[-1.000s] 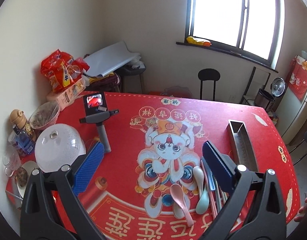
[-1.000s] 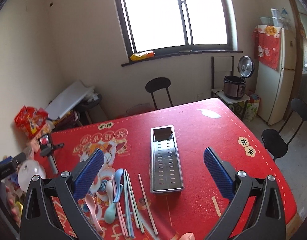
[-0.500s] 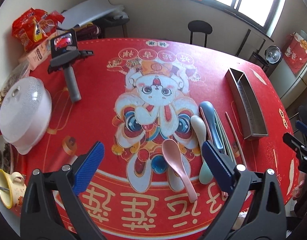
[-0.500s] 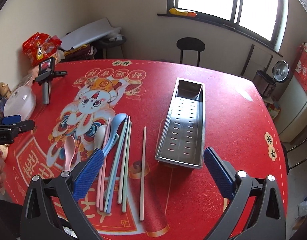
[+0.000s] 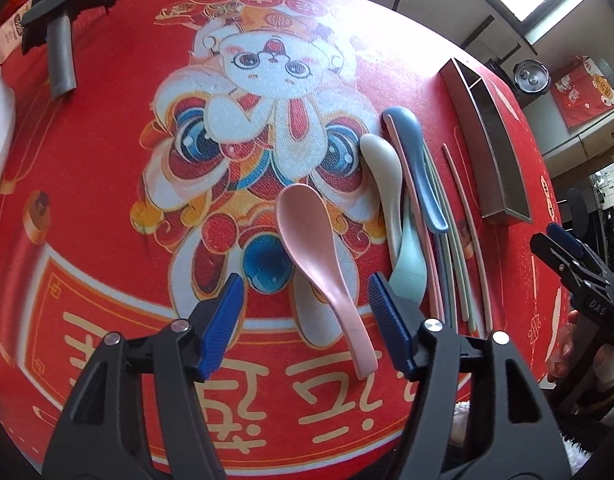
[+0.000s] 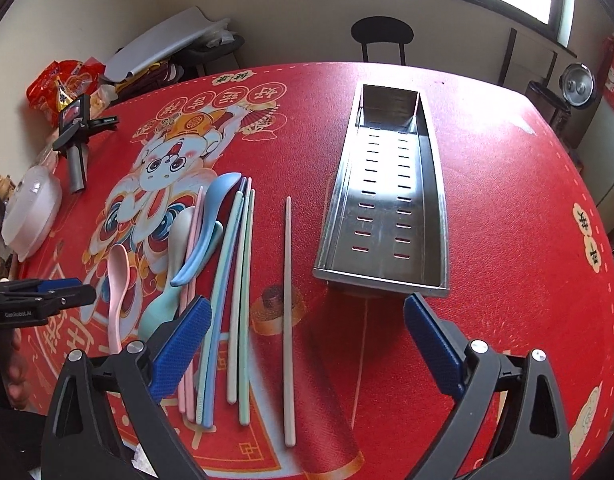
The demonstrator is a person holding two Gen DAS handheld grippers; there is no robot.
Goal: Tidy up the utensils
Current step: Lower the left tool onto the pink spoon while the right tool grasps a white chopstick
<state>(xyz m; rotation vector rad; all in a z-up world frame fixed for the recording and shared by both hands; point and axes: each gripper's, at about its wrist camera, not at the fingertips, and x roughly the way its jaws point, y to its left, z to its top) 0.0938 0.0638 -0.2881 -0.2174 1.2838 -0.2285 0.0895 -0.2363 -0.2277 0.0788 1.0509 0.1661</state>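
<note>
Your stainless tray (image 6: 387, 200) sits empty toward the worktop's far right part, so by the look of it nothing has been sorted yet: the pink spoon (image 5: 315, 248), the white spoon (image 5: 381, 168), the blue spoon (image 5: 415, 160), the mint spoon (image 5: 411, 264) and the chopsticks (image 6: 235, 288) all lie on the red mat (image 6: 507, 200) just left of it, near the front edge, with one pale chopstick (image 6: 288, 300) apart between bundle and tray. Your left tool (image 5: 305, 312) hangs wide open and empty over the pink spoon's handle, which looks like the first pick. Your right tool (image 6: 307, 328) is likewise spread wide, gripping nothing, in front of the tray's near end.
</note>
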